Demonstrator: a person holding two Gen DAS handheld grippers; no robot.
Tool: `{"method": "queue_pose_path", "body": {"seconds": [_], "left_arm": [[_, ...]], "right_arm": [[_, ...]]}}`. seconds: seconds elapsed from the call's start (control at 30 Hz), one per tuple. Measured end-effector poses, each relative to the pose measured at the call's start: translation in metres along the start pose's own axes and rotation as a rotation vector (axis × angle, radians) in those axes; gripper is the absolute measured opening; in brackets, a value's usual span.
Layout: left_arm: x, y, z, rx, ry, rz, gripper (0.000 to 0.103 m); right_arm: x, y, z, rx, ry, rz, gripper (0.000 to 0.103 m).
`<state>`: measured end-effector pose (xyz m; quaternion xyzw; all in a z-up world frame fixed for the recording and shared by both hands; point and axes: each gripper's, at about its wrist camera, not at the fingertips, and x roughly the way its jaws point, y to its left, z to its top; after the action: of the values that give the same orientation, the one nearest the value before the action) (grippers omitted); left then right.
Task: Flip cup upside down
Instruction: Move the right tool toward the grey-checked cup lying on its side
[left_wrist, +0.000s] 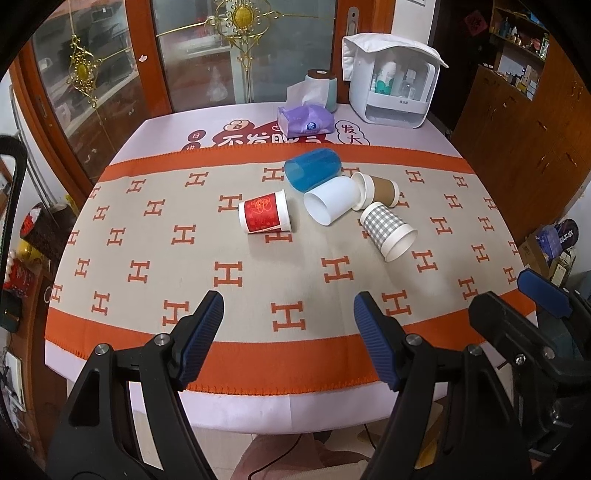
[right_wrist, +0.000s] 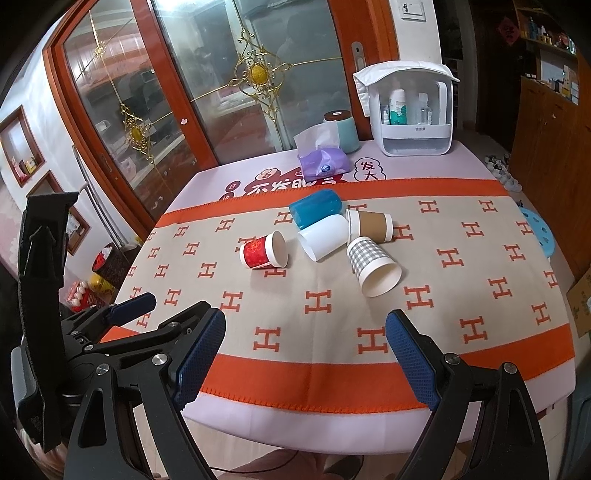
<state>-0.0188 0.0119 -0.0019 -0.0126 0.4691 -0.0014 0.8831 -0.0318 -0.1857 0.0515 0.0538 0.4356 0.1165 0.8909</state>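
Nearest, the left gripper (left_wrist: 288, 317) and right gripper (right_wrist: 304, 339) hang spread and empty; best pinch the red printed paper cup (left_wrist: 265, 217), lying mid-frame, across its sidewall.

A pale lilac counter (left_wrist: 166, 125) carries a beige cloth with orange H marks (left_wrist: 184, 258). Five cups lie tipped mid-cloth: red paper (left_wrist: 264, 217), blue plastic (left_wrist: 313, 170), white plastic (left_wrist: 332, 205), brown-sleeved (left_wrist: 380, 190), grey checked (left_wrist: 388, 230). Far side: purple tissue pack (left_wrist: 306, 120), white storage box (left_wrist: 393, 81).
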Motion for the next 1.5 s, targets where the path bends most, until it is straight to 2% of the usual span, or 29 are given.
{"method": "queue_pose_path", "body": {"seconds": [0.33,0.6,0.77,1.03,1.23,1.37,1.5], "left_arm": [[0.008,0.0,0.006,0.006,0.018,-0.006,0.071],[0.028,-0.003,0.023,0.022,0.032,-0.012,0.071],[0.054,-0.002,0.037,0.032,0.064,-0.029,0.071],[0.125,0.007,0.06,0.003,0.173,-0.074,0.071],[0.174,0.021,0.068,-0.033,0.232,-0.079,0.071],[0.199,0.03,0.068,-0.052,0.266,-0.072,0.071],[0.215,0.035,0.066,-0.056,0.291,-0.065,0.071]], "right_arm": [[0.005,0.001,0.002,0.0,0.008,0.003,0.09],[0.03,-0.012,0.031,0.002,0.045,-0.014,0.09],[0.059,-0.03,0.053,0.029,0.092,-0.021,0.09],[0.133,-0.073,0.095,0.055,0.183,-0.067,0.09],[0.216,-0.098,0.124,0.009,0.294,-0.108,0.09],[0.27,-0.102,0.129,-0.052,0.374,-0.153,0.09],[0.31,-0.104,0.126,-0.077,0.432,-0.158,0.09]]}}
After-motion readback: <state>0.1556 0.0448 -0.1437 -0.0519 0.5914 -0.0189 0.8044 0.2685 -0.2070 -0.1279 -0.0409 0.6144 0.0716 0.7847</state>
